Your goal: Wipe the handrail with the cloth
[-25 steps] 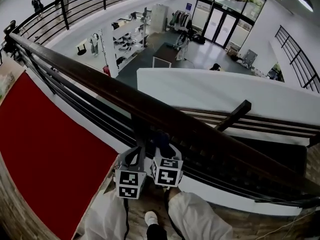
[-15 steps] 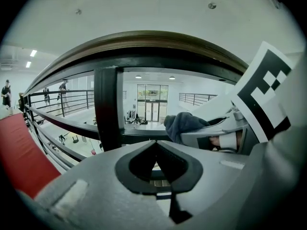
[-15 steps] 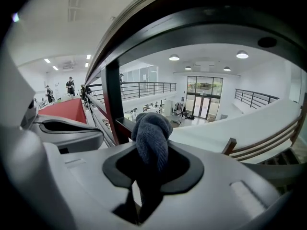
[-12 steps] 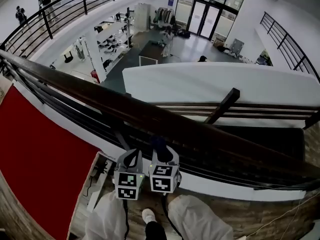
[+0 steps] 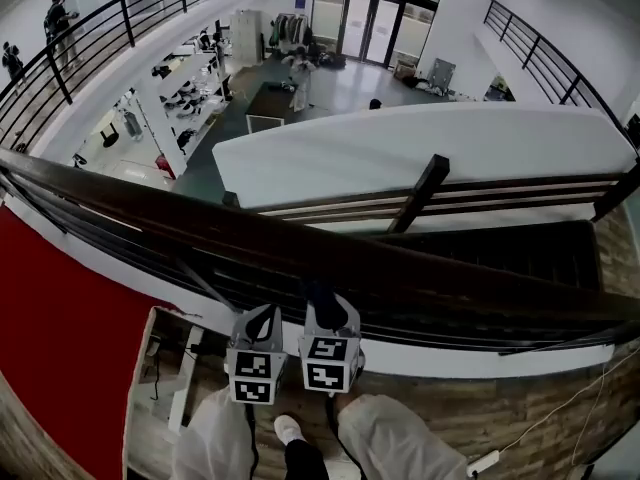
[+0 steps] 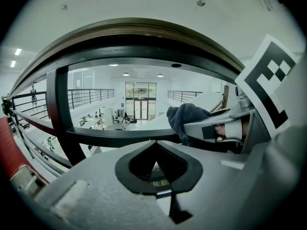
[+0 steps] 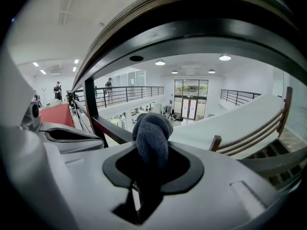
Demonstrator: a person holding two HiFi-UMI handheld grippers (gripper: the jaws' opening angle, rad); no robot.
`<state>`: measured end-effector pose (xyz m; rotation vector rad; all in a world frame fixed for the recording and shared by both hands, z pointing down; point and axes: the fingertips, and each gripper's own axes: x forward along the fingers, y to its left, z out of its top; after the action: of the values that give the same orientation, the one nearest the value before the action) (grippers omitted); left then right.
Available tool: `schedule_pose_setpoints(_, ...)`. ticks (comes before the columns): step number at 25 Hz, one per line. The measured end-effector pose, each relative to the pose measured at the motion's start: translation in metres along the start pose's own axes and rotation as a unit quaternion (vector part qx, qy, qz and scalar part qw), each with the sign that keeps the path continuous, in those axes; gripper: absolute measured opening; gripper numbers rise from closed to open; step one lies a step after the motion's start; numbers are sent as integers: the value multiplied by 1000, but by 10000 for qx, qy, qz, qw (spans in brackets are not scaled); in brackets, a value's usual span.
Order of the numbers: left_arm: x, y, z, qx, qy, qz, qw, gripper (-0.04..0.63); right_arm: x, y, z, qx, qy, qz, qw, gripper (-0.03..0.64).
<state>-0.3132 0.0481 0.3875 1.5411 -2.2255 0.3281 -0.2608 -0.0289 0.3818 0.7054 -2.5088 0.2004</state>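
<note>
The dark wooden handrail (image 5: pixel 200 223) runs from the left edge to the right edge of the head view. Both grippers sit side by side below its near edge. My right gripper (image 5: pixel 322 308) is shut on a dark blue cloth (image 5: pixel 320 296), bunched between its jaws and poking up (image 7: pixel 151 131) beneath the rail (image 7: pixel 192 13). I cannot tell whether the cloth touches the rail. My left gripper (image 5: pixel 262 320) is shut and holds nothing (image 6: pixel 153 145). The rail (image 6: pixel 144 37) arches over it, with the cloth (image 6: pixel 188 118) off to its right.
Black horizontal bars and posts (image 5: pixel 300 288) fill the space under the rail. A red carpet (image 5: pixel 60 338) lies at the left and a staircase with a wooden rail (image 5: pixel 425 193) descends ahead. The person's legs (image 5: pixel 390 438) and a cable (image 5: pixel 540 423) are on the wood floor.
The view has slid rightward along the handrail: the red carpet and the stair post moved left in frame. Both grippers keep their place under the rail, the cloth still held.
</note>
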Motion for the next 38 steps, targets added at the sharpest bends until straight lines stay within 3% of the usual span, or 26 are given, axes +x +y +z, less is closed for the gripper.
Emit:
schedule_pose_setpoints(8, 23, -80, 10, 260, -15, -442, 9987, 3, -30, -78, -22, 163, -8, -415, 9990, 104)
schedule_pose_setpoints(14, 44, -145, 10, 216, -17, -726, 9971, 3, -55, -140, -38, 194, -18, -688, 9974, 104)
schedule_pose_setpoints(19, 51, -205, 19, 147, -90, -1081, 9940, 3, -84, -197, -48, 345, -26, -999, 9944, 104)
schedule_pose_setpoints(27, 65, -293, 29, 404, -128, -1581, 9865, 3, -123, -277, -64, 464, -133, -1462, 9881, 104)
schedule_pose_setpoints(38, 88, -396, 39, 558, -133, -1825, 9815, 3, -168, -369, -90, 704, -254, -1647, 9835, 104)
